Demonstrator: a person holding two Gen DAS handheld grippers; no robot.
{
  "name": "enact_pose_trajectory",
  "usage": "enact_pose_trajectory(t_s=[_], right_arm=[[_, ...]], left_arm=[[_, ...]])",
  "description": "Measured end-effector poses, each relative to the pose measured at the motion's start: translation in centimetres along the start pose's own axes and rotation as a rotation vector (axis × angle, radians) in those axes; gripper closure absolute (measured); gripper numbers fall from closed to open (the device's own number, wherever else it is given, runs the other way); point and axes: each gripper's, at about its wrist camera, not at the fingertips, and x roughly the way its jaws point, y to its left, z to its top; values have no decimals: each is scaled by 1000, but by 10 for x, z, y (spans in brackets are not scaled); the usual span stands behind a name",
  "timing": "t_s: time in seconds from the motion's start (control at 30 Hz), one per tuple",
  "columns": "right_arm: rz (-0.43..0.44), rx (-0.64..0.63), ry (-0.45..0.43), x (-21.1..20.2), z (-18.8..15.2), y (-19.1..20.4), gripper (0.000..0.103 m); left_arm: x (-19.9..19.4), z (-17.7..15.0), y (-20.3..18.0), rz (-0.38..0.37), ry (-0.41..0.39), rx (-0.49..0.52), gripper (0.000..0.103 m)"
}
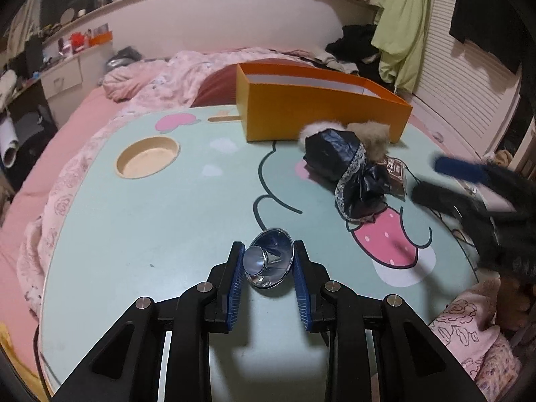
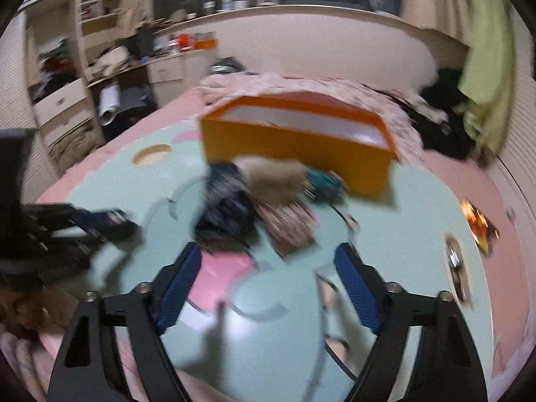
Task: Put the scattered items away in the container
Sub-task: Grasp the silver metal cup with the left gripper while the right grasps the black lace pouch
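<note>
Spreading widest across both views is the mint-green counter (image 1: 140, 221), printed with a cartoon face and lying over a pink bed (image 1: 83, 110). At its far side stands the orange container (image 1: 321, 114), an open-topped box whose white inner wall shows; nothing can be made out inside it. Just in front of the container lies a black bundle (image 1: 345, 167) edged with lace, with tufts of pale fur (image 1: 368, 134) on it that touch the container's front wall. A small brown packet (image 1: 397, 176) rests against the bundle on the side away from the round cup recess (image 1: 147, 159), which is sunk into the counter well to the other side of the container. Nearer than the bundle, well short of the container, the left gripper (image 1: 268, 264) has its jaws closed on a shiny metal cup (image 1: 269, 261), one blue pad on each flank. The right gripper (image 2: 268, 284) hangs blurred above the counter, short of the bundle and the container, its jaws apart with nothing between them.
</note>
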Motion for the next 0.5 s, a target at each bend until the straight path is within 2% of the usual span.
enact_pose_trajectory(t_s=[0.07,0.13,0.2,0.23,0.27,0.37,0.5], right_arm=[[17,-28,2,12,18,14,42],[-17,-81,11,31,35,29,42],[-83,-131,80,57,43,40,42],[-111,-140,122,68,43,43,46],[-105,-136,154,76,41,44,70],[-72,-143,121,67,36,47,75],[55,-83,64,23,23,34,75]], left_arm=[[-1,0,1,-1,-2,3,77],[-2,0,2,0,-7,-1,77],[-1,-1,3,-3,-7,-9,77],[-1,-1,4,-3,-8,-13,77],[-2,-1,5,-4,-10,-16,77],[-2,0,6,-5,-14,-17,77],[-3,0,1,-3,-19,3,77]])
